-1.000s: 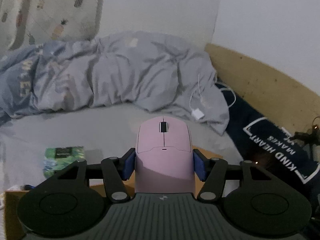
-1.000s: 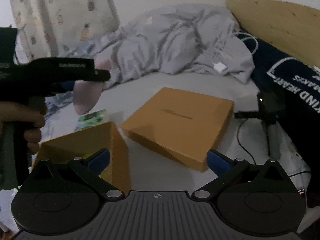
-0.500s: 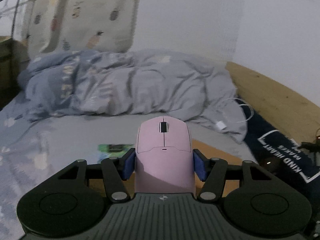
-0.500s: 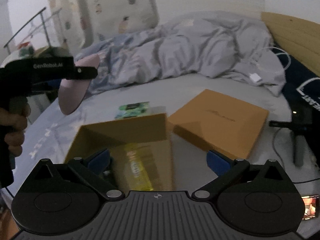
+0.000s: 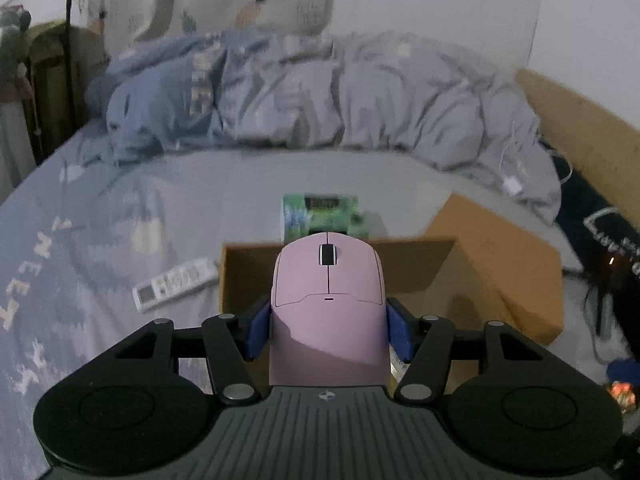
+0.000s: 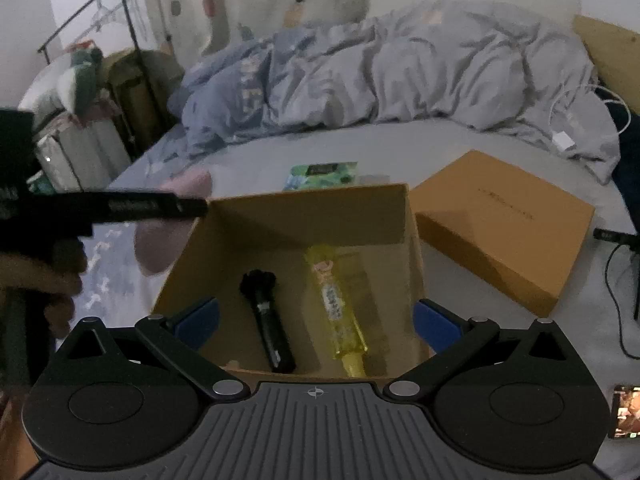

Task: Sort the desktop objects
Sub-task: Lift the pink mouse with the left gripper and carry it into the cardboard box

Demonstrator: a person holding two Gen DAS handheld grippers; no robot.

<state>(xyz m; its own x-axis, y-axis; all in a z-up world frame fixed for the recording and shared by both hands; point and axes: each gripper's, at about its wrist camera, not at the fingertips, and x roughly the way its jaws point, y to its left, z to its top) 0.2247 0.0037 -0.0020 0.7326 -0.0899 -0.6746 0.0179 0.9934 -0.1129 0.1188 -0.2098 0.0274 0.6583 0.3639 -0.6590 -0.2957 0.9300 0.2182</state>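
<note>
The left gripper (image 5: 328,334) grasps a pink mouse (image 5: 328,280) over the near-left edge of the open cardboard box (image 6: 280,216). The right gripper (image 6: 316,318) hangs released above the box, which holds 2 things: a black flashlight (image 6: 266,320) and a yellow tube (image 6: 340,308).

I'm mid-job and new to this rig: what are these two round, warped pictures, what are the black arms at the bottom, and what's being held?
Each picture comes from a fisheye camera on a hand-held two-finger gripper, looking along its fingers.

Left view: the left gripper is shut on a pink computer mouse, above the open brown cardboard box.

Right view: the right gripper is open and empty over that box, which holds a black flashlight and a yellow tube. The left gripper shows at the left edge.

On the grey bedsheet lie the flat orange box lid, a green packet and a white remote control.
</note>
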